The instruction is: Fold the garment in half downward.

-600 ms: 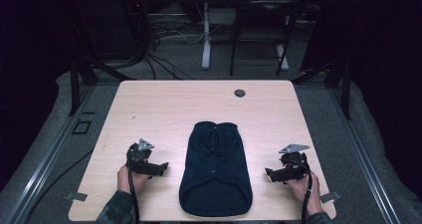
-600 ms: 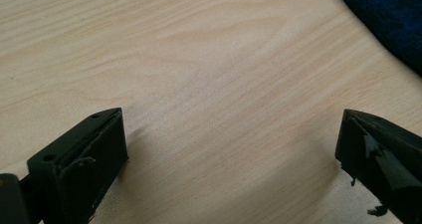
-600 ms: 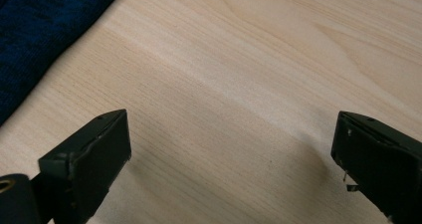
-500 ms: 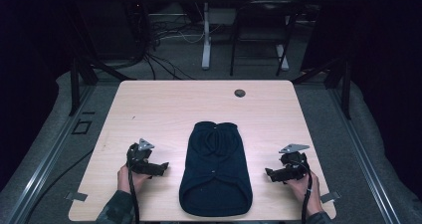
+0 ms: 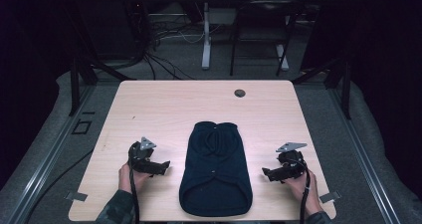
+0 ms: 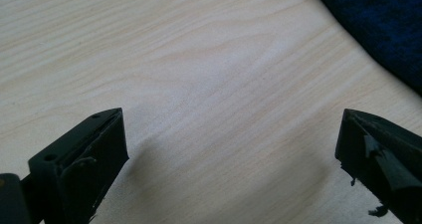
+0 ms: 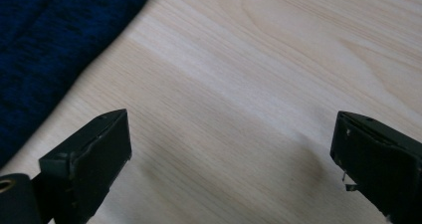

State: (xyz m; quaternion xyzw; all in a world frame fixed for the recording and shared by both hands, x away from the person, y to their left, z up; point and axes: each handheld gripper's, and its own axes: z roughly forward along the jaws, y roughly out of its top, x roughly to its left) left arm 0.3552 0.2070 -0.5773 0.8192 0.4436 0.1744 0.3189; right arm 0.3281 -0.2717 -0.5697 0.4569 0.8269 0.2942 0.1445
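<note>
Dim workshop floor, tangled cables and table legs frame the pale wooden table (image 5: 164, 109) where we sit with a tool in each hand. At its centre, nearer our edge, lies a dark blue knitted garment (image 5: 215, 169), flat and smoothed out, its narrower end pointing away from us and its wider hem toward us. Our left gripper (image 5: 158, 167) rests low on the wood just beside the cloth's left flank, and our right gripper (image 5: 271, 173) mirrors it on the other side, both pointing inward at the fabric. Each stands with its jaws spread wide and nothing between them: in the left gripper view we see only bare wood grain in the gap, with the blue knit (image 6: 378, 25) at the upper right corner; in the right gripper view the gap is likewise bare, with the knit (image 7: 50, 45) at the upper left. We judge this symmetrical stance to be a ready pose, the tools placed to take the garment by its two sides, perhaps for folding, though neither touches it yet. A small dark round fitting (image 5: 240, 93) sits near the far edge of the table. No box, bin or tray is on the surface, so nothing is held inside anything.
</note>
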